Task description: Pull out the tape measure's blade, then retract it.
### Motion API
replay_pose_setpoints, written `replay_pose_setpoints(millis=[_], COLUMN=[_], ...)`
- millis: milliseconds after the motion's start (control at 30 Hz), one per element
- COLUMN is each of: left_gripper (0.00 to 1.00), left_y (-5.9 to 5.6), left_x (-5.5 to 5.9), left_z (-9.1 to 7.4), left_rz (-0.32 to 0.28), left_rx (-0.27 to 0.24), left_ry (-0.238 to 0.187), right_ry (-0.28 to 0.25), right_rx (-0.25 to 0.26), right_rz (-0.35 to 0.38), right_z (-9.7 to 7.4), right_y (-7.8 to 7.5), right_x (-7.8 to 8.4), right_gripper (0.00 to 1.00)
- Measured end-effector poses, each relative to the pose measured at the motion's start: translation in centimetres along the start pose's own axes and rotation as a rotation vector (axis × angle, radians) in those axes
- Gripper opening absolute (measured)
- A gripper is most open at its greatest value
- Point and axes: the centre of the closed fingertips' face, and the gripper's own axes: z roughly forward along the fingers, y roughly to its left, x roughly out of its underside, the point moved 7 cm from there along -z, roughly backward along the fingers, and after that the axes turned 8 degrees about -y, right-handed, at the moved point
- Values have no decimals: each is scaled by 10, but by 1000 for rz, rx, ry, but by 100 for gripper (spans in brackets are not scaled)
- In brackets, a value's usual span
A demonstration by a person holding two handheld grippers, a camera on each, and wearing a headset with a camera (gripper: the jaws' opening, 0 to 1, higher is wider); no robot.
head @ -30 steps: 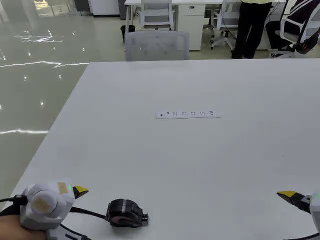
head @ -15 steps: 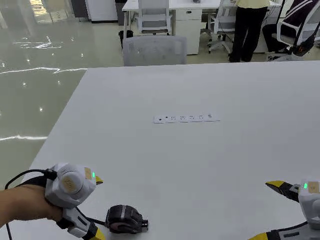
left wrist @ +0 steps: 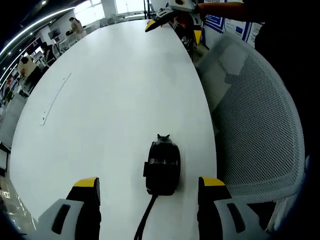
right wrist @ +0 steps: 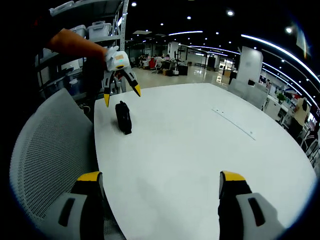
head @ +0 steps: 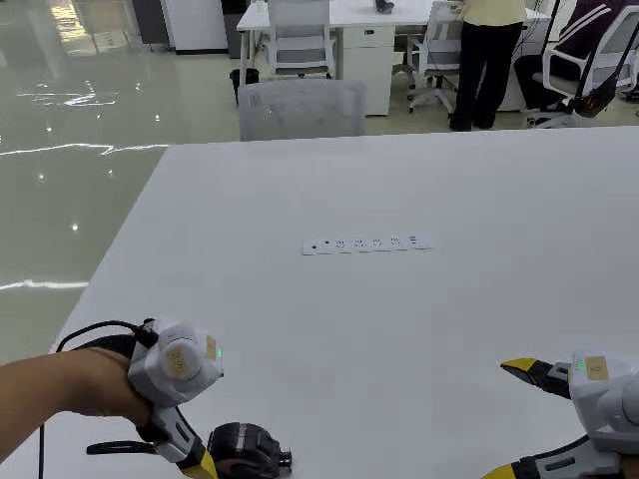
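In the left gripper view, the left hand-held gripper (left wrist: 150,182) is hanging wide open over the white worktop (left wrist: 100,100). The black, rounded tape measure (left wrist: 163,167) is lying between its yellow tips, touching neither. In the right gripper view, the right hand-held gripper (right wrist: 161,176) is also gaping wide, well apart from the tape measure at the far left. In the head view, the tape measure is sitting near the worktop's near left corner, just right of the left hand-held gripper.
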Motion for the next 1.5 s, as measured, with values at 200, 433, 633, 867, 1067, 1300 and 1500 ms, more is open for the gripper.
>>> replay_pose_setpoints(millis=[200, 433, 633, 867, 1067, 1300, 1500], left_gripper=[67, 54, 44, 37, 30, 30, 28], left_y=[2, -10, -12, -14, -16, -18, -18], left_x=[-6, -6, -5, -6, -5, -4, -5], left_z=[5, 19, 22, 25, 29, 34, 33], left_rz=[-10, 2, 36, 56, 40, 73, 75], left_rx=[-8, 40, 39, 46, 70, 70, 55], left_ry=[-26, -15, -12, -6, 8, 27, 37], right_ry=[1, -4, -5, -7, -11, -16, -9], right_rx=[-16, -19, -23, -28, -28, -30, -45], right_rz=[6, 2, 0, 2, 2, 3, -2], right_z=[8, 13, 14, 17, 19, 21, 26], right_y=[4, 5, 5, 6, 9, 12, 15], right_x=[0, -5, -6, -7, -8, -9, -10], right_gripper=[97, 97, 96, 96, 96, 96, 95])
